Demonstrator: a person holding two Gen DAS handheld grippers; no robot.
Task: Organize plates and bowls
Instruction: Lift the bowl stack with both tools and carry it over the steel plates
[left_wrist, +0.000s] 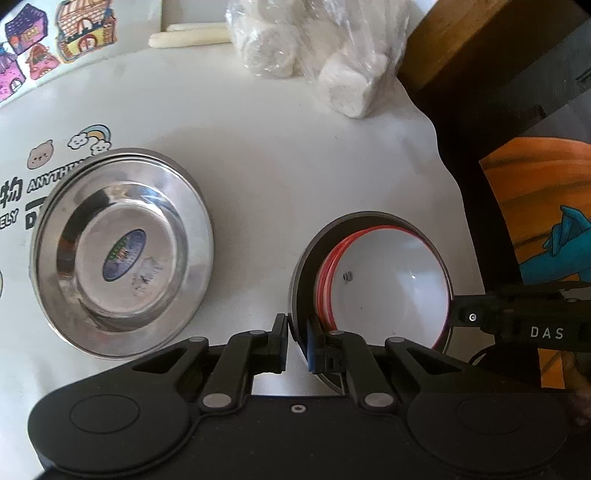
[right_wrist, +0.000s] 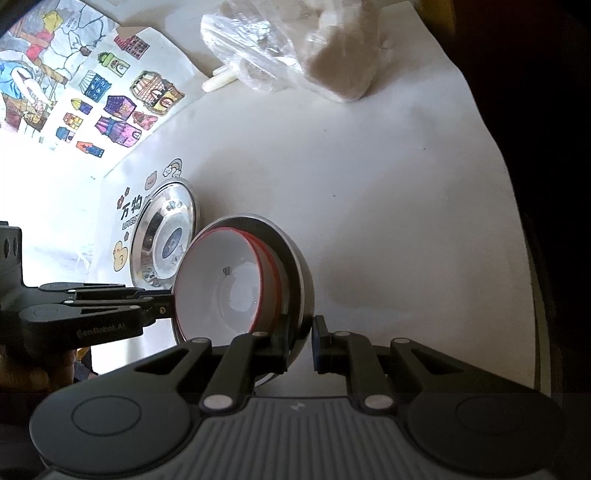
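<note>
A stack of bowls, white with red rims nested in a steel outer bowl (left_wrist: 306, 254), is held tilted above the white table. My left gripper (left_wrist: 298, 334) is shut on the steel bowl's rim, one finger outside and one inside. My right gripper (right_wrist: 300, 341) is shut on the opposite rim of the same steel bowl (right_wrist: 299, 266); the white red-rimmed bowl (right_wrist: 229, 280) sits inside. A steel plate (left_wrist: 122, 251) with a blue sticker lies flat on the table to the left, also in the right wrist view (right_wrist: 166, 240).
A clear plastic bag of white round cakes (left_wrist: 314, 48) lies at the table's far side, with a pale stick (left_wrist: 188, 38) beside it. Colourful stickers (left_wrist: 55, 33) cover the far left. The table edge (left_wrist: 439, 155) and a dark wooden chair (left_wrist: 498, 74) are at the right.
</note>
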